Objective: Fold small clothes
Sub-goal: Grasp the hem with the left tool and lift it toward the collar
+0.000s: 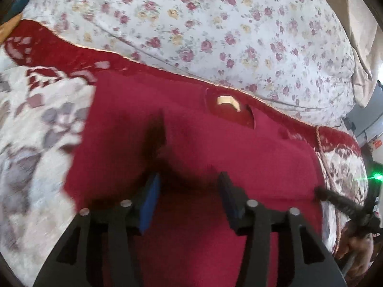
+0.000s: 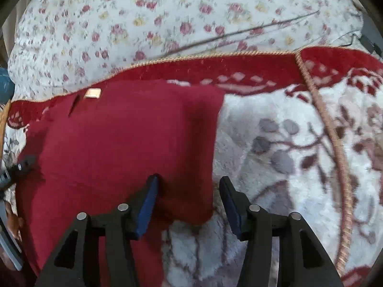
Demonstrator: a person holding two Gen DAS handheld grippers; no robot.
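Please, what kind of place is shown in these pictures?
Probably a bedroom, or another room in a home. A floral quilt lies bunched behind a plush red-and-white blanket, as on a bed, and a small dark red garment is spread on the blanket for folding.

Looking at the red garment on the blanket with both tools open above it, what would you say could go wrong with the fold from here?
1. The right tool straddles the red garment at its side edge; closing there may also pinch the fluffy blanket beneath.
2. The left tool hovers over the garment's middle, not an edge, so a grab could bunch it.
3. The neck label end lies near the blanket's border, so a fold could land unevenly.
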